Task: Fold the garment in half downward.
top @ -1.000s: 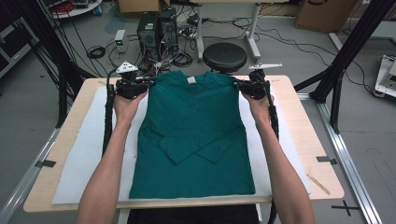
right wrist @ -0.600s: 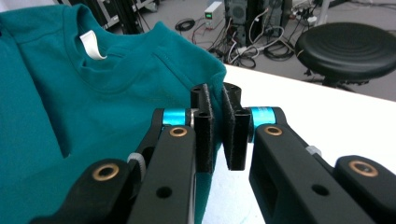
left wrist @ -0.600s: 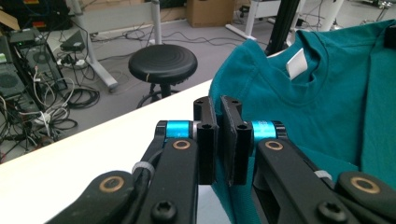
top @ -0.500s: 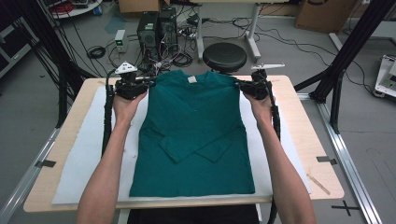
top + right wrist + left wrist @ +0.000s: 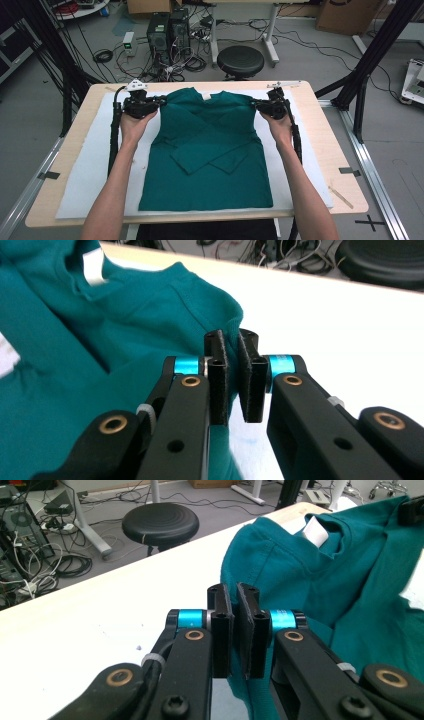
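You have one teal shirt (image 5: 210, 165) lying flat on the white mat (image 5: 90, 180) that covers the desk (image 5: 65, 125), with its collar toward the far edge and its hem toward you. Both of its two sleeves are folded in across the chest, crossing each other near the middle. One white label (image 5: 205, 96) shows at the neck.

You hold two grippers, one in each hand. Your left gripper (image 5: 159, 102) sits at the shirt's left shoulder, and in the left gripper view its jaws are pressed together with a fold of the teal cloth pinched between the pads (image 5: 235, 625). Your right gripper (image 5: 256, 103) sits at the other shoulder; in the right gripper view its jaws are likewise pressed together on the shoulder seam (image 5: 231, 360), with the cloth bunching up just ahead of the tips. So each of the two shoulders is gripped by one gripper, and the two are well apart across the shirt's width.

Beyond the desk, on the floor, there is one round black stool (image 5: 240, 61), two dark computer towers (image 5: 168, 30) side by side, and a tangle of cables. Two cardboard boxes (image 5: 340, 15) stand farther back.
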